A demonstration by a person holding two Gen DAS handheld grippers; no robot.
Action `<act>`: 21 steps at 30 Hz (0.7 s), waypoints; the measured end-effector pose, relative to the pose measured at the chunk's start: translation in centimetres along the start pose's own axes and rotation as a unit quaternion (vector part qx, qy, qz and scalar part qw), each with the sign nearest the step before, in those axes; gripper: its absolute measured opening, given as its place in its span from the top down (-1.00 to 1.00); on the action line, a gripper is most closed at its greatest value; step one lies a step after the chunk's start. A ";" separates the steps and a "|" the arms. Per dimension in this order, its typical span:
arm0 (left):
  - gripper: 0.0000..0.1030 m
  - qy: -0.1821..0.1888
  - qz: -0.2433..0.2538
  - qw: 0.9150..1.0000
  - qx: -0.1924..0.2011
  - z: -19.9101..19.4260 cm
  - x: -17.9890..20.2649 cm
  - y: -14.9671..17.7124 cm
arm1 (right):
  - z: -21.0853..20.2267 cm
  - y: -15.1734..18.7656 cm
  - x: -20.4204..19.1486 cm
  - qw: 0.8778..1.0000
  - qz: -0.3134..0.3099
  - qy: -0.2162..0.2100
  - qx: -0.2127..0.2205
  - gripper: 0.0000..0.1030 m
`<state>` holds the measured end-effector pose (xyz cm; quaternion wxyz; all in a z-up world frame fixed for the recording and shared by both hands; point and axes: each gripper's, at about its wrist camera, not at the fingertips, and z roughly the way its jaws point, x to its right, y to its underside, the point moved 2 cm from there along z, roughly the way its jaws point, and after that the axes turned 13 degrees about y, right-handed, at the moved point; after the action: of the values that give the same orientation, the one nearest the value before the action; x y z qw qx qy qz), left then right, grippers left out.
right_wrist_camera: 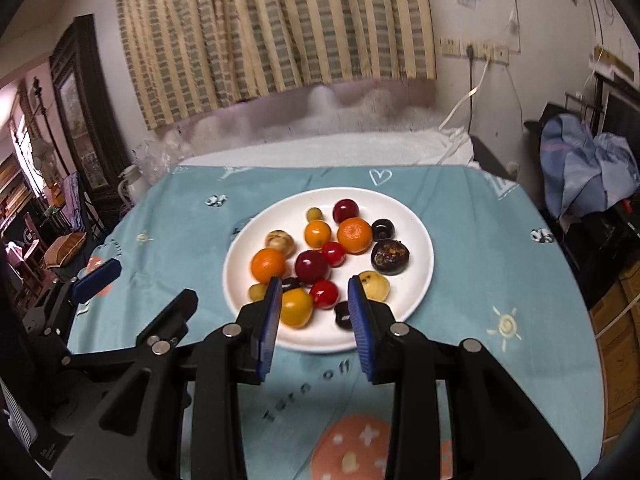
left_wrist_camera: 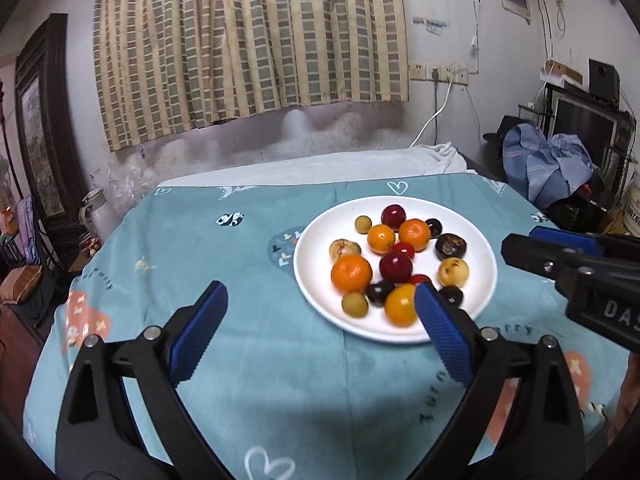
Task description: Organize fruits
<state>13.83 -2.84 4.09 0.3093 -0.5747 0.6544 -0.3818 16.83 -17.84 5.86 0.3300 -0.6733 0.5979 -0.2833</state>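
Note:
A white plate (left_wrist_camera: 472, 304) (right_wrist_camera: 420, 280) on the teal cloth holds several small fruits: orange mandarins (left_wrist_camera: 351, 274) (right_wrist_camera: 353, 235), dark red plums (left_wrist_camera: 395, 266) (right_wrist_camera: 311, 267), red cherry tomatoes (right_wrist_camera: 324, 293), dark purple fruits (left_wrist_camera: 450, 246) (right_wrist_camera: 390, 257), green ones (left_wrist_camera: 354, 304) and pale yellow ones (left_wrist_camera: 453, 273) (right_wrist_camera: 375, 285). My left gripper (left_wrist_camera: 320, 288) (right_wrist_camera: 146, 286) hovers open and wide at the plate's near left edge, with nothing between its pads. My right gripper (right_wrist_camera: 314, 282) (left_wrist_camera: 520, 244) hovers over the plate's near rim. Its blue pads stand a narrow gap apart and grip nothing.
The teal printed cloth (left_wrist_camera: 240, 360) covers a table against the wall, with a white towel (left_wrist_camera: 320, 166) along the far edge. A striped curtain (left_wrist_camera: 248, 40) hangs behind. A white jug (left_wrist_camera: 94, 208) stands off the far left corner, and blue clothes (left_wrist_camera: 548, 164) lie at the right.

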 end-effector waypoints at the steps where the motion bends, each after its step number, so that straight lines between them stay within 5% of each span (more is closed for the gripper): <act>1: -0.90 0.001 0.000 1.000 0.002 -0.6 0.1 0.4 | -0.8 0.4 -0.2 1.000 -0.004 0.001 0.007 0.34; 2: -0.92 0.000 0.000 1.000 0.005 -1.3 0.2 0.8 | -1.3 0.9 -0.2 1.000 -0.007 0.002 0.011 0.32; 3: -0.93 0.000 0.000 1.000 0.007 -1.7 0.2 1.0 | -2.0 1.4 -0.3 1.000 -0.013 0.004 0.019 0.13; 4: -0.95 0.001 0.000 1.000 0.011 -2.4 0.3 1.4 | -2.5 1.8 -0.3 1.000 -0.015 0.008 0.027 -0.28; 5: -0.96 0.002 0.001 1.000 0.013 -2.8 0.3 1.7 | -3.2 2.3 -0.1 0.999 -0.016 0.016 0.044 -0.35; 8: -0.96 0.006 0.001 1.000 0.015 -3.3 0.1 2.5 | -3.4 3.4 0.0 0.997 -0.033 0.033 0.066 -0.41; 16: -0.96 0.021 -0.038 0.999 -0.014 -0.1 -1.7 4.0 | 2.2 5.6 0.8 0.999 -0.021 0.033 0.003 -0.44; 19: -0.96 0.040 -0.044 0.998 -0.016 1.2 -1.9 5.3 | 3.3 7.2 1.7 0.999 -0.002 0.030 0.022 -0.85; 21: -0.96 0.046 -0.039 0.998 -0.036 2.0 -1.9 5.9 | 4.1 7.7 1.9 0.999 -0.004 0.050 0.000 -0.86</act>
<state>12.72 -0.95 -2.05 0.2429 -0.5921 0.6587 -0.3956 15.43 -19.79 -2.75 0.2987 -0.6602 0.6112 -0.3183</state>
